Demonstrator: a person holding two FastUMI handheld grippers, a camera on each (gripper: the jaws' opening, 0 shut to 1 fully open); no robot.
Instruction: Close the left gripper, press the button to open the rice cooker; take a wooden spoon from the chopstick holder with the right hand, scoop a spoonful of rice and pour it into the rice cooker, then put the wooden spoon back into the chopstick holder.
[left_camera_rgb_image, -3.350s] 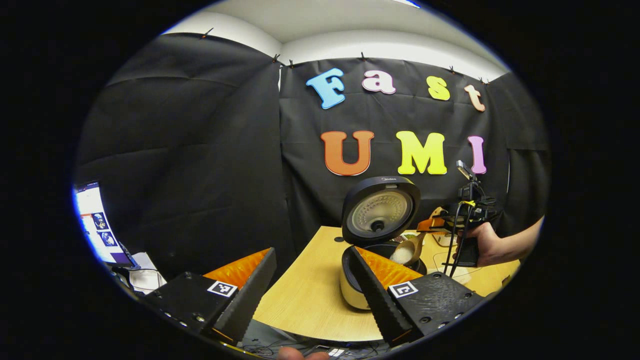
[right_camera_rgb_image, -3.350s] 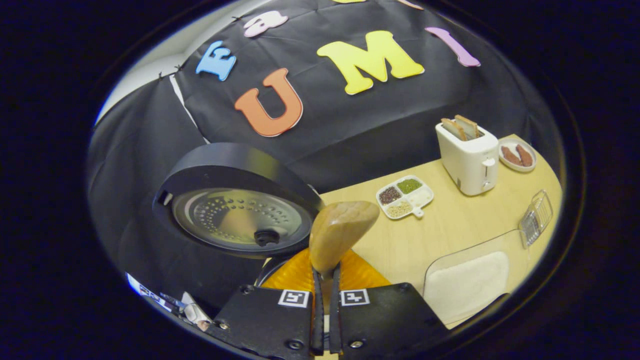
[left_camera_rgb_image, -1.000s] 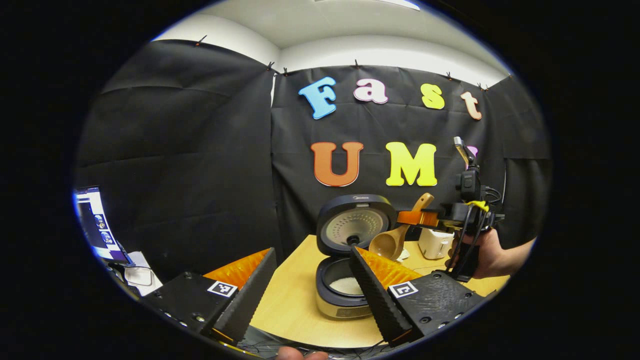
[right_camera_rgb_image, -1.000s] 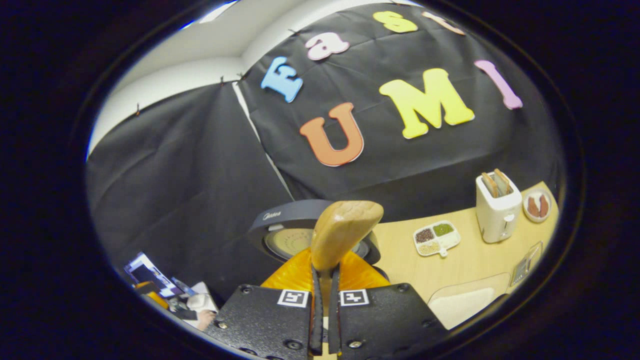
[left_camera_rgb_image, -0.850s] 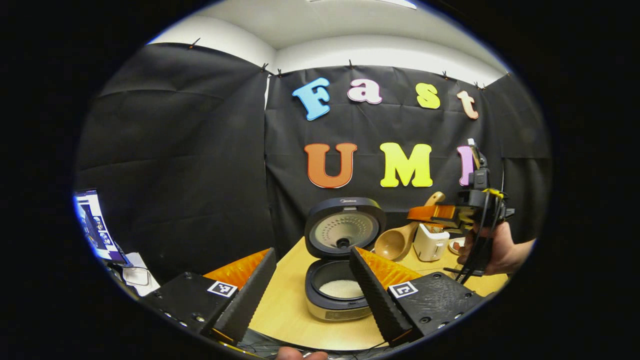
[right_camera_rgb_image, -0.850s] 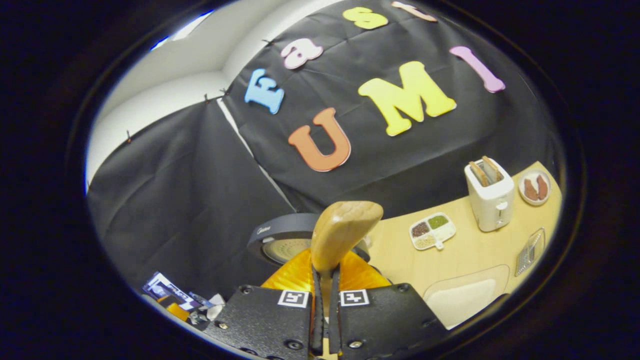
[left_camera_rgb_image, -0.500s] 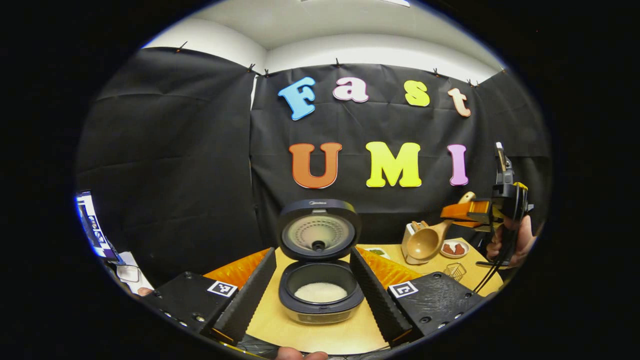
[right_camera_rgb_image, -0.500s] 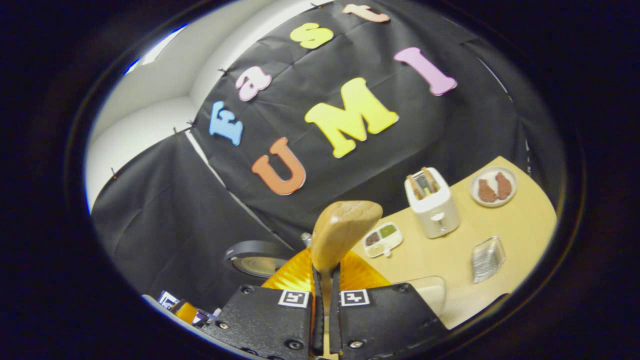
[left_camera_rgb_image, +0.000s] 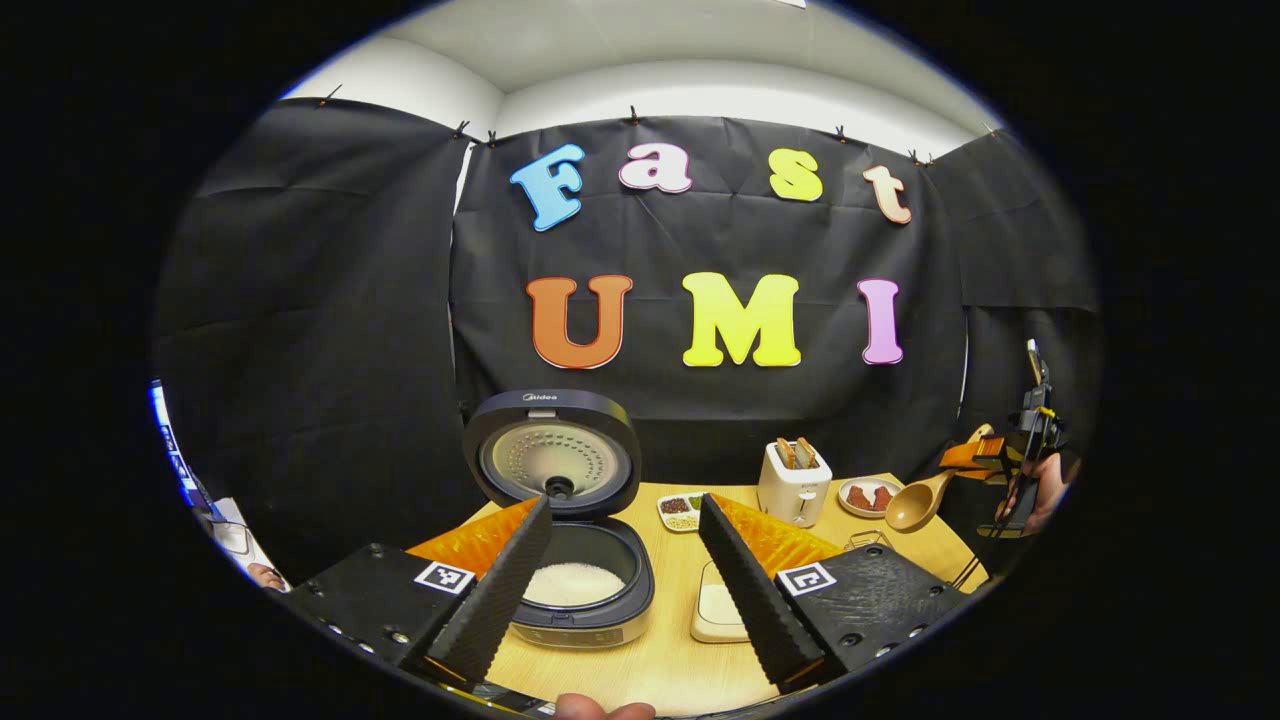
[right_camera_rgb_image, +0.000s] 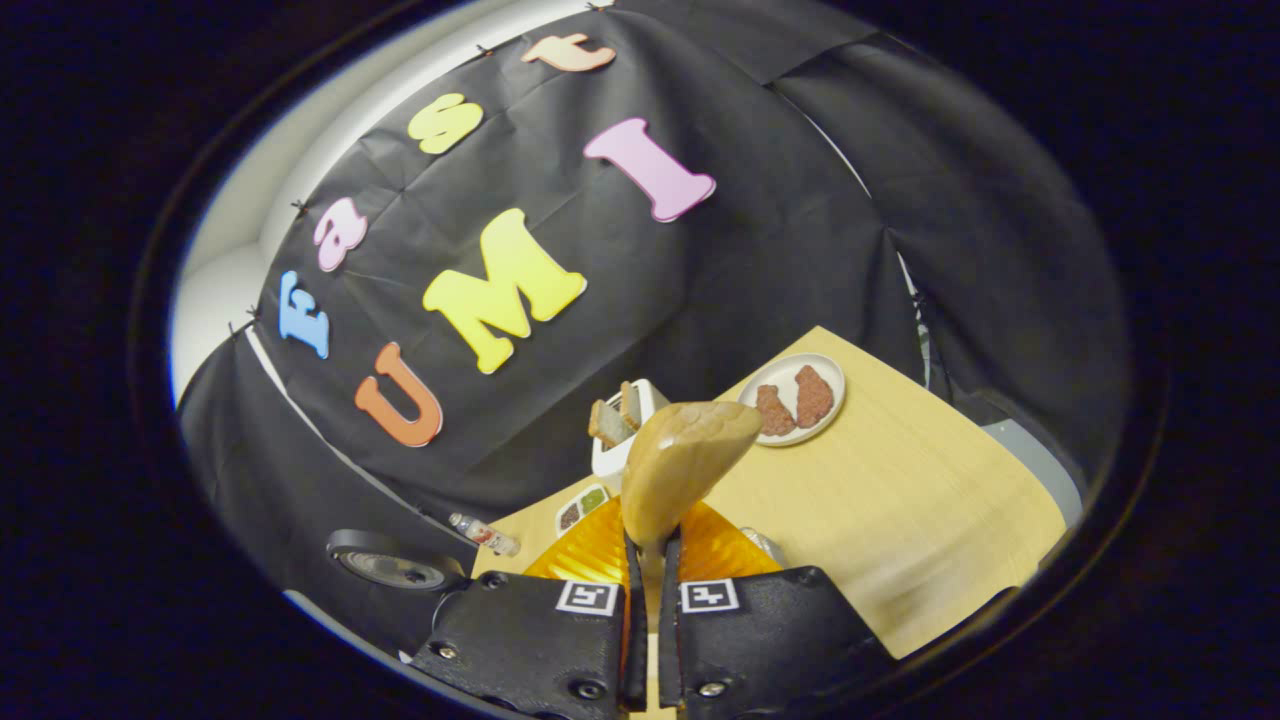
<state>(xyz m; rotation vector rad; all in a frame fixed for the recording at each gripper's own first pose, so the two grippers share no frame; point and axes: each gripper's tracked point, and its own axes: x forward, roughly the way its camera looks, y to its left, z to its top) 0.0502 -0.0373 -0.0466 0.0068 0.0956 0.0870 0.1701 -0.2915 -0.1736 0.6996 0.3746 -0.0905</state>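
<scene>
Black cloth backs the wooden table (left_camera_rgb_image: 690, 670), where the rice cooker (left_camera_rgb_image: 575, 600) sits open with rice inside. My left gripper (left_camera_rgb_image: 625, 580) hangs with fingers spread. My right gripper (right_camera_rgb_image: 648, 640) pinches the wooden spoon (right_camera_rgb_image: 685, 465) (bowl now empty), which has swung away from the cooker toward three o'clock, so the pour looks finished; returning it to the holder remains.

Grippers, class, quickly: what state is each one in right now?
Left gripper: jaws open, holding nothing.
Right gripper: jaws closed on the wooden spoon handle.
</scene>
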